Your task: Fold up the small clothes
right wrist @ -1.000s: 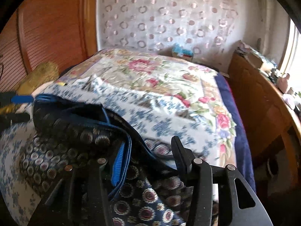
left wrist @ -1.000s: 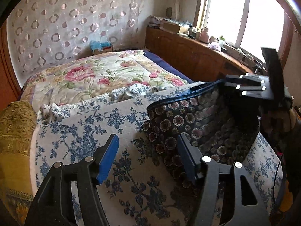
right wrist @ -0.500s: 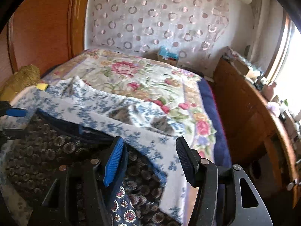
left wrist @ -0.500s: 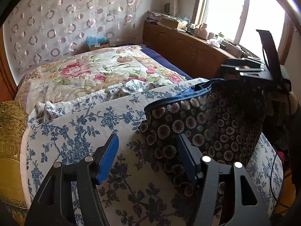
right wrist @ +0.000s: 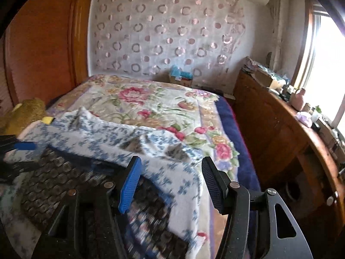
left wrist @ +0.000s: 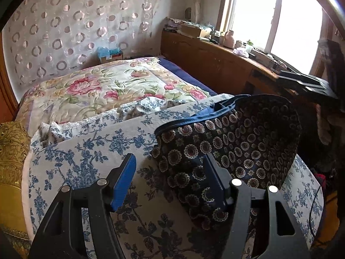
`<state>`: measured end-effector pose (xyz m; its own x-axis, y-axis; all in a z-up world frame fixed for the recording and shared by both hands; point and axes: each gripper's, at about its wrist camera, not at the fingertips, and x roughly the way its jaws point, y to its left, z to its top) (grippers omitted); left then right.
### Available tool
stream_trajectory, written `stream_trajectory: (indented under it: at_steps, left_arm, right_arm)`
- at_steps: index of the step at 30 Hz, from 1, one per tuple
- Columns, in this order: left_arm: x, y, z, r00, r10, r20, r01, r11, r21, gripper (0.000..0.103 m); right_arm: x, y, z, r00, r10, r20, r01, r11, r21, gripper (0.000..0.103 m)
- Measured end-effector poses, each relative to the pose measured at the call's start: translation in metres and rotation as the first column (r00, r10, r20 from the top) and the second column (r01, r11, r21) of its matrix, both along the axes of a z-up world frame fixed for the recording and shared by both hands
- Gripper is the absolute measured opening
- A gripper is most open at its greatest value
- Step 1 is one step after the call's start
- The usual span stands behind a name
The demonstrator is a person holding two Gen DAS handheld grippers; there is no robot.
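A dark garment [left wrist: 232, 149] with round flower prints and a blue-trimmed edge lies bunched on a blue-and-white floral cushion [left wrist: 86, 151]. My left gripper [left wrist: 169, 179] hovers open over the garment's left edge; its right finger [left wrist: 213, 181] stands in front of the cloth and its pads press on nothing. In the right wrist view the same garment [right wrist: 64, 179] lies low at the left. My right gripper [right wrist: 171, 181] is open above a blue-and-white cloth [right wrist: 163, 168], with nothing between its fingers. That view is blurred near the bottom.
A bed with a flowered quilt [left wrist: 103, 86] stretches behind the cushion. A gold pillow [left wrist: 10, 146] sits at the left. A wooden cabinet [right wrist: 269, 125] with clutter on top runs under the window on the right. A wooden headboard [right wrist: 43, 43] stands at the left.
My right gripper let go of the garment's blue-trimmed edge, opened wider and lifted up and away. The garment settled onto the cushion. My left gripper stayed open and barely moved.
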<state>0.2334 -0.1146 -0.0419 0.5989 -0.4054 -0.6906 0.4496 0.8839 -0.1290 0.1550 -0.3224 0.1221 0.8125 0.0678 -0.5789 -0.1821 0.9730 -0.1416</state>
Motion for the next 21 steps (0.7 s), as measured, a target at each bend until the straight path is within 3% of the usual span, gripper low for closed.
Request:
stream_trajectory:
  at_steps: [9,16,21]
  left_arm:
    - [0.015,-0.009,-0.013,1.000,-0.005,-0.030,0.006,1.000,0.024,0.065]
    - [0.034,-0.004,-0.025,0.995,0.021,-0.096,-0.019,1.000,0.020,0.065]
    - [0.045,-0.004,-0.034,0.991,0.030,-0.131,-0.029,1.000,0.005,0.065]
  right_arm:
    - [-0.049,-0.011,-0.026,0.997,0.030,-0.077,-0.027,0.999,0.038,0.060]
    - [-0.015,-0.052,-0.057,0.977,-0.094,-0.190,0.099,0.995,0.014,0.060]
    - [0.004,-0.079,-0.068,0.966,-0.077,-0.246,0.114,0.984,0.138,0.060]
